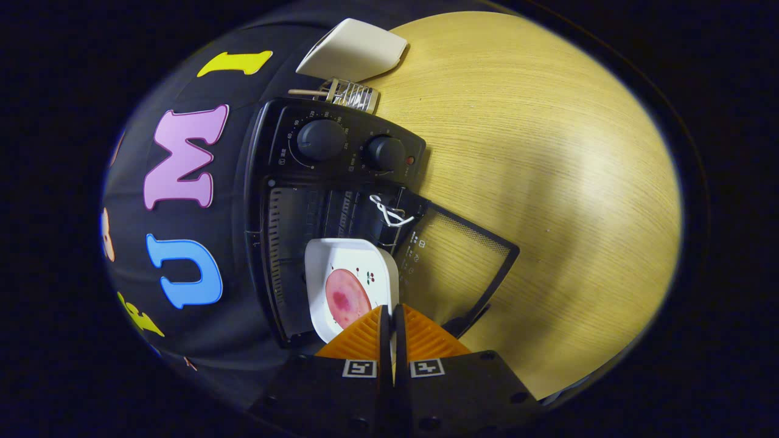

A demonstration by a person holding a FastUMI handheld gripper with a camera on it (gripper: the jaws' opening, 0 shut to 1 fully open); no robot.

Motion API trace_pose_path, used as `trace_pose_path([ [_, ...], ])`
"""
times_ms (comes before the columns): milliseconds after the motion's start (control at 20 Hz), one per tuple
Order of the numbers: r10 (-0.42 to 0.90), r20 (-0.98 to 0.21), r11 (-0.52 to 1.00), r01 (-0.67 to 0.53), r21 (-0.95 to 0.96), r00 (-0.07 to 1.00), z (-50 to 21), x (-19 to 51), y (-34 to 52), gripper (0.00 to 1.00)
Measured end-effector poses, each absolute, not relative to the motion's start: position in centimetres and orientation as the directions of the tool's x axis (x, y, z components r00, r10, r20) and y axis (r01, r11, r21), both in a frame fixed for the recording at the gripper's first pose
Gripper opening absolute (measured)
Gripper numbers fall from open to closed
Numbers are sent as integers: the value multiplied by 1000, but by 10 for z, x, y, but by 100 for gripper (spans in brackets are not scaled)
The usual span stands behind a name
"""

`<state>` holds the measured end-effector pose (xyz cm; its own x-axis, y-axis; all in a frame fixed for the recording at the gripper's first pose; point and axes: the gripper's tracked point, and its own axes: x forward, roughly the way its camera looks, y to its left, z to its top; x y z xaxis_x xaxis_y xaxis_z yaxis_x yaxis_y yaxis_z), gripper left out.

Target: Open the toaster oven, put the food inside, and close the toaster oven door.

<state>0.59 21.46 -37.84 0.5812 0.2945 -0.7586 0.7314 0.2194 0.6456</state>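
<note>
surface (548, 152): bare light wood | toaster oven (341, 182) door (456, 267) open, against black cloth wall | my fingers (371, 334) clenched on white plate (347, 274) rim

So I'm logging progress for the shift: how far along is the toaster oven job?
Done: the toaster oven is open, its glass door swung out over the wooden table. In hand: the gripper, jaws closed on the rim of the white plate of food, has it partly inside the opening. Left: release the plate, back out, close the door.
</note>
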Motion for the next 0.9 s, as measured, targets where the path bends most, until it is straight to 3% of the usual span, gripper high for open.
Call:
trace_pose_path([
  [500,148,-783,14,790,612,604,-399,54,246,6],
  [900,97,-788,-55,794,606,608,-405,78,242,6],
])
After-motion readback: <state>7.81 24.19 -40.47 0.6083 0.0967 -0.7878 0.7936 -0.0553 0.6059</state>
